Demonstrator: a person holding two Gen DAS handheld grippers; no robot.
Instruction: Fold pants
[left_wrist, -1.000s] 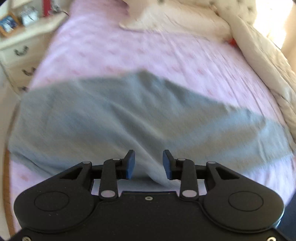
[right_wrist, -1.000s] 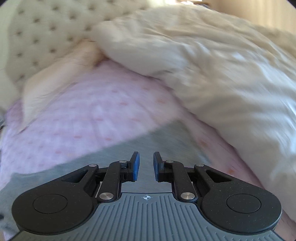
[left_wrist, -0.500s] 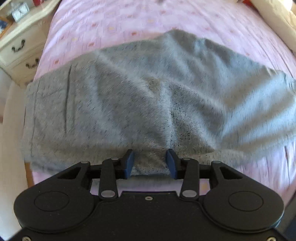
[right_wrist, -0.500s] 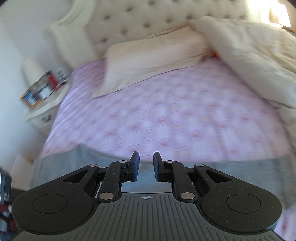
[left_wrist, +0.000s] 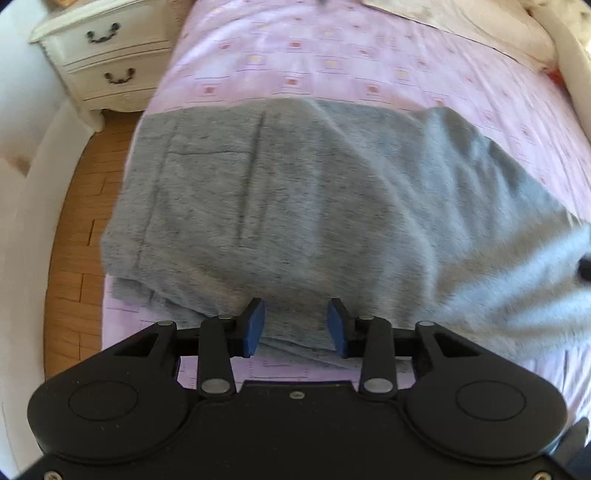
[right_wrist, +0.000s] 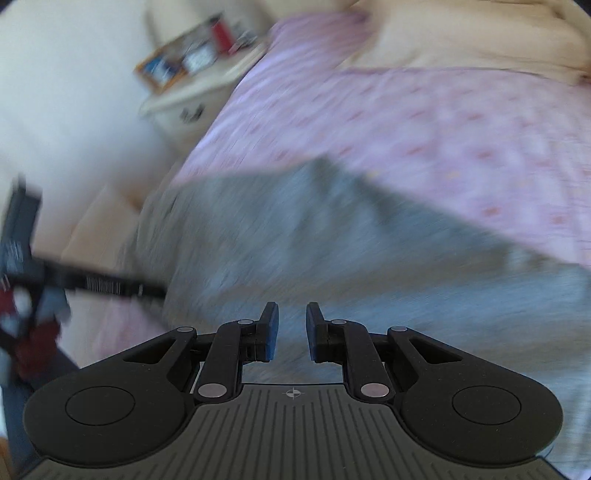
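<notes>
One nightstand stands at the far left beside the bed, white, with two drawers, each with a dark handle; wooden floor shows below it. One pair of grey pants lies across the pink patterned sheet, reaching from the bed's left edge toward the right, where the cloth blurs. One cream pillow sits at the top right.

Two grippers are at work. The left gripper points steeply down at the near edge of the pants; its jaws are closing, blue pads apart, with grey cloth lying between them but not pinched. The right gripper tilts down over the pants in a blurred view, its jaws narrowly parted and empty, holding nothing. At that view's left edge a dark blurred object appears; what it is cannot be told.
</notes>
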